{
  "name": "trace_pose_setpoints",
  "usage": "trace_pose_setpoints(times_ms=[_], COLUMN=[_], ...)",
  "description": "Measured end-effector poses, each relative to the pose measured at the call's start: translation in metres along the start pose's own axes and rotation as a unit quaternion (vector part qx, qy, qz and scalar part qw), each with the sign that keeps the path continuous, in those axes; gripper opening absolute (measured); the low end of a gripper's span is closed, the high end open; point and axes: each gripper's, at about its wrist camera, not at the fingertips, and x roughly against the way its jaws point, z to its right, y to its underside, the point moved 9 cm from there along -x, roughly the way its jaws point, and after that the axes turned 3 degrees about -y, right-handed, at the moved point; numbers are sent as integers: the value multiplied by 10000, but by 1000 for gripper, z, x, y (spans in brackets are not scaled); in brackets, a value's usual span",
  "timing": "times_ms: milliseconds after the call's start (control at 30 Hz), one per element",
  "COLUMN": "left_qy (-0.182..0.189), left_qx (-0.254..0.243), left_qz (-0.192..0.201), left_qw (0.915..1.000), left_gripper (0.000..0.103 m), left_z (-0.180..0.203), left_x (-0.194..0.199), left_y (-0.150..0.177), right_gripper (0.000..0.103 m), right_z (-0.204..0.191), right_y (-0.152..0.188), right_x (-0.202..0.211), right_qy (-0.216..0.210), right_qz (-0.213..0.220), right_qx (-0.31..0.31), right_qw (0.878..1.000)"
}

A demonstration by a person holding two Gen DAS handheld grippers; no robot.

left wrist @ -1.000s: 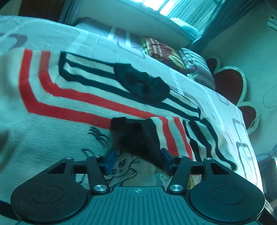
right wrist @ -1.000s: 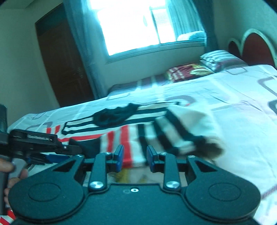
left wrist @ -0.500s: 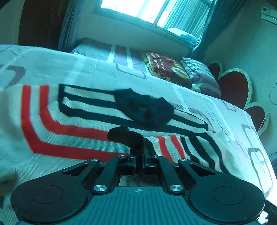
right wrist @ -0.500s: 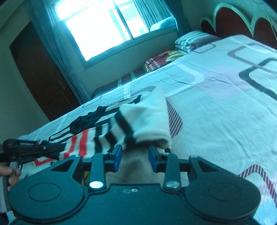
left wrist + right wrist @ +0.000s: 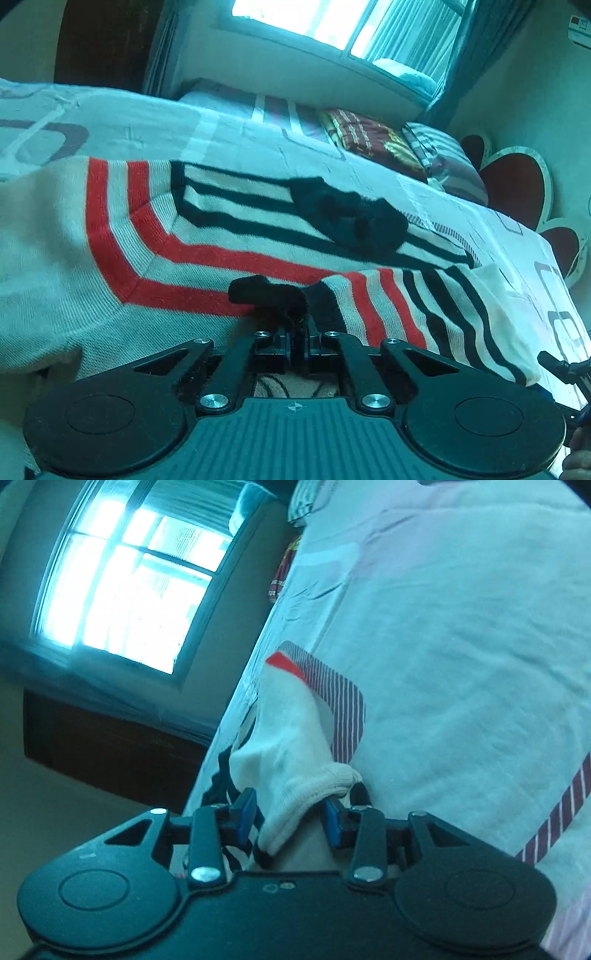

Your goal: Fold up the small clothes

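Note:
A cream sweater (image 5: 110, 266) with red and black stripes lies spread on the bed, its black collar (image 5: 351, 218) facing up. One striped sleeve (image 5: 424, 306) is folded across the body. My left gripper (image 5: 295, 332) is shut on a black edge of the sweater (image 5: 266, 291) near the sleeve. In the right wrist view my right gripper (image 5: 290, 818) is rolled on its side, jaws opening. The cream sleeve end (image 5: 306, 775) hangs loose between the blue pads (image 5: 245, 814). The right gripper's tip (image 5: 565, 373) also shows at the left view's right edge.
The patterned bed sheet (image 5: 461, 664) stretches to the right of the sweater. A red pillow (image 5: 373, 142) and a striped pillow (image 5: 443, 162) lie by the scalloped headboard (image 5: 513, 184). A bright window (image 5: 125, 590) and a dark door (image 5: 103, 40) are behind the bed.
My left gripper has closed on the black edge of the sweater. The right gripper has rolled sideways and come down over the sleeve end, its jaws spreading wider.

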Motion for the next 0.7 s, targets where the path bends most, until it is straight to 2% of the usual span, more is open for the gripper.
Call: trace_pose_setpoints(times_ms=[100,133,167,200,267,333,367,433,500,567,600,633,667,700], left_qy=[-23,-33,-66,-74,-75,-213,-235,-264,-290,-267,-264,-314,-475,-690], left_qx=[-33,-85,-126,-130,-100,-212,-216,-228,-278,-248,-210,-174,-169,-187], left_qz=[68,77,90,92,87,16,32,75,102,135,152,208,323,488], left_qw=[10000,9999,9999,9998,9999,9995,9995,9994,9991,9992,9993,9991,9982,9962], left_gripper=[6,6,6,6,6,6,6,6,6,6,7,18,35,42], left_z=[0,0,0,-1,-3,-5,-4,-3,-2,-3,-5,-9,-15,-20], left_x=[5,6,6,6,4,-1,-2,-1,1,4,8,13,20,28], left_y=[-1,-1,-1,-1,0,4,7,8,8,8,8,8,6,4], right_gripper=[39,32,17,13,10,7,5,5,13,28,29,28,23,22], right_z=[1,-1,-4,-7,-15,-10,-6,-9,-17,-24,-26,-28,-32,-34], right_y=[-1,-2,-1,0,0,5,8,8,10,13,13,14,13,12], right_x=[-2,-1,-1,-1,-1,-9,-12,-12,-9,-1,7,15,23,29], right_qy=[-98,-80,-55,20,192,858,890,907,896,787,770,805,877,947], right_qz=[14,54,59,72,113,-24,-50,-57,-128,-207,-201,-155,-108,-69], right_qx=[-217,-194,-75,118,556,1153,1181,1218,1381,1509,1668,1894,2128,2340], right_qw=[9997,9998,9999,9999,9982,9896,9890,9884,9863,9852,9828,9785,9731,9676])
